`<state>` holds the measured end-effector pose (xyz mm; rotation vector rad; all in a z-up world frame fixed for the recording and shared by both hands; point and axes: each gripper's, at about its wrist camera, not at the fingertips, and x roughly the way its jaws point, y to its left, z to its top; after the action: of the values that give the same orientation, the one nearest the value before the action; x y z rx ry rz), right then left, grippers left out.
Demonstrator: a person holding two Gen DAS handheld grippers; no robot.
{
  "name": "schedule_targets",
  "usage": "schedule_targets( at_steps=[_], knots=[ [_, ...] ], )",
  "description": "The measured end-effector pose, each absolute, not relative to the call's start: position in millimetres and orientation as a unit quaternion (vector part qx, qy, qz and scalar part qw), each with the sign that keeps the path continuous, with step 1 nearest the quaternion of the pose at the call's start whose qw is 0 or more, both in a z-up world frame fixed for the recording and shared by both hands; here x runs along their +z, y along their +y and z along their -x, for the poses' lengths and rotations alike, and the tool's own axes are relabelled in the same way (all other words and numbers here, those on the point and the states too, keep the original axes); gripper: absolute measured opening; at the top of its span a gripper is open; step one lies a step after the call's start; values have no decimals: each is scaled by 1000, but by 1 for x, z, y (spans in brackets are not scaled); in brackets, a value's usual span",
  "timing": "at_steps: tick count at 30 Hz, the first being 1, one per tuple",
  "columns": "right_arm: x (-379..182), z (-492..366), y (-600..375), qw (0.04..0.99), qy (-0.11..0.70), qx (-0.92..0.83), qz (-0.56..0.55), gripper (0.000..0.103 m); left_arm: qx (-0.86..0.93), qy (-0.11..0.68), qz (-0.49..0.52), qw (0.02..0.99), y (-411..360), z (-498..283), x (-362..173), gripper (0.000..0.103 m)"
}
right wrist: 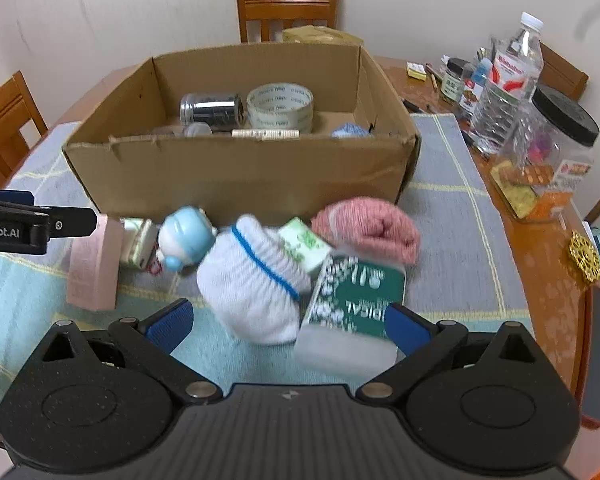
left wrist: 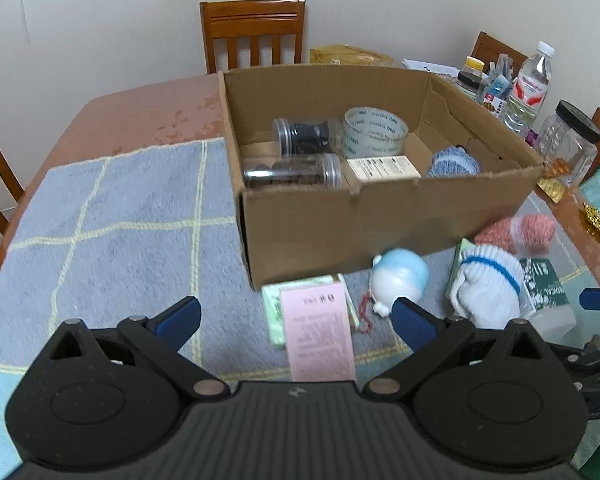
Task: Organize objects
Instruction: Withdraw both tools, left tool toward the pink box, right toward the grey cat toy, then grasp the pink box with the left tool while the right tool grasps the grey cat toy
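Jaws spread and empty, the right gripper (right wrist: 286, 326) hovers over a rolled white sock with a blue stripe (right wrist: 256, 280) on the grey checked cloth (right wrist: 456, 208), before the brown cardboard box (right wrist: 240, 172). Soft, light, best pinched mid-roll. The left gripper (left wrist: 296, 316), likewise open, faces a pink carton (left wrist: 320, 332).

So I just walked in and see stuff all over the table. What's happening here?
A person with two handheld grippers is packing loose items into a cardboard box. Two jars, a tape roll and a few other things are already inside. Both the left gripper and right gripper are open and empty, facing what's left outside: a pink box, a white sock bundle and a green box.
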<state>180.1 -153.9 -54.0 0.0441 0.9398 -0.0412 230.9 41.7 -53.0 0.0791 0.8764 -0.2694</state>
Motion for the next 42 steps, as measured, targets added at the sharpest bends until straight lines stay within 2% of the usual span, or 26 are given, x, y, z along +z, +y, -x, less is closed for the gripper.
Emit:
schedule_targets(
  at_steps=[12,20,33,42],
  knots=[
    [-68,-139,-163,888,453,-77,-12,103,-157,451,-15,878,39,-213,-79,101],
    [-83,-107,-196,866,479,-138,-44,103,-174,455,-22,873,36,-209,-84,101],
    [-95,-91,-184,839,517,-99,-139,103,-195,449,-23,872,40,-199,-80,101],
    [-82,-85,-185,843,519,-87,-108,103,-197,443,-20,875,39,-196,-83,101]
  ],
)
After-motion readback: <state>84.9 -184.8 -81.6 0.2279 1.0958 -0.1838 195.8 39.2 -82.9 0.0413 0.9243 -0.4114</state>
